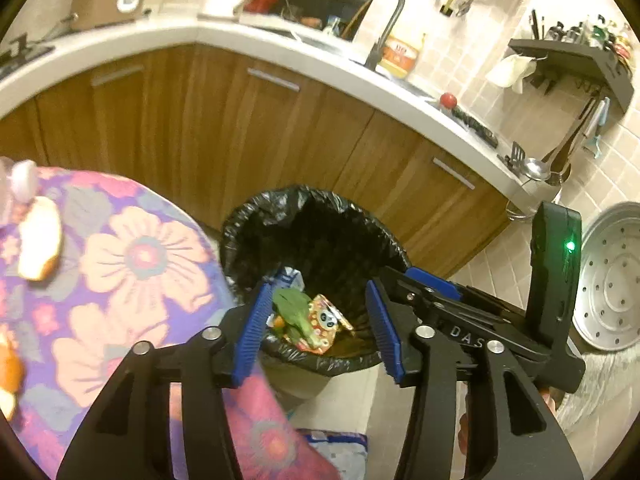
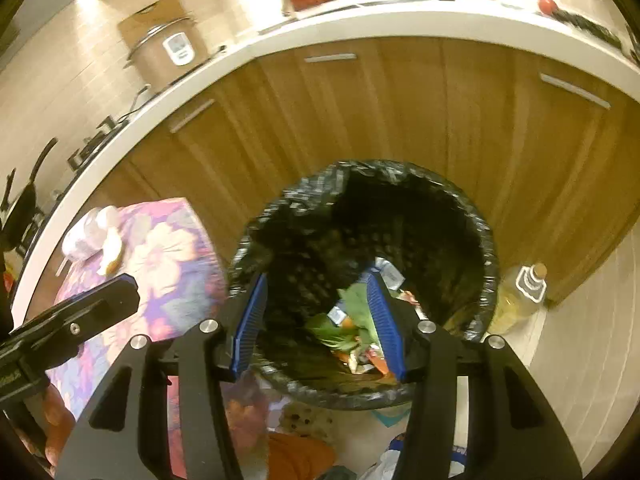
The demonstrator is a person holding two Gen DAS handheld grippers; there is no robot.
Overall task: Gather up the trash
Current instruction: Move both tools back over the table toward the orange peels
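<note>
Warm, yellowish indoor light throughout, fairly dim overall. Blown out to near white along the bench edge (image 1: 248, 46) at upper centre of the left wrist view and along the same curve across the top of the right wrist view. Strong fisheye bending everywhere: straight cabinet fronts (image 2: 400, 112) bowed into arcs, dark vignette in all four corners. Deep shadow inside the black bin liner (image 1: 320, 232), hardly any detail there. Motion blur smearing the floral cloth (image 1: 132, 264) at left and the liner rim (image 2: 360, 184) at centre of the right wrist view. Small green indicator light (image 1: 570, 245) glowing at right. Upper backgrounds soft, out of focus.
</note>
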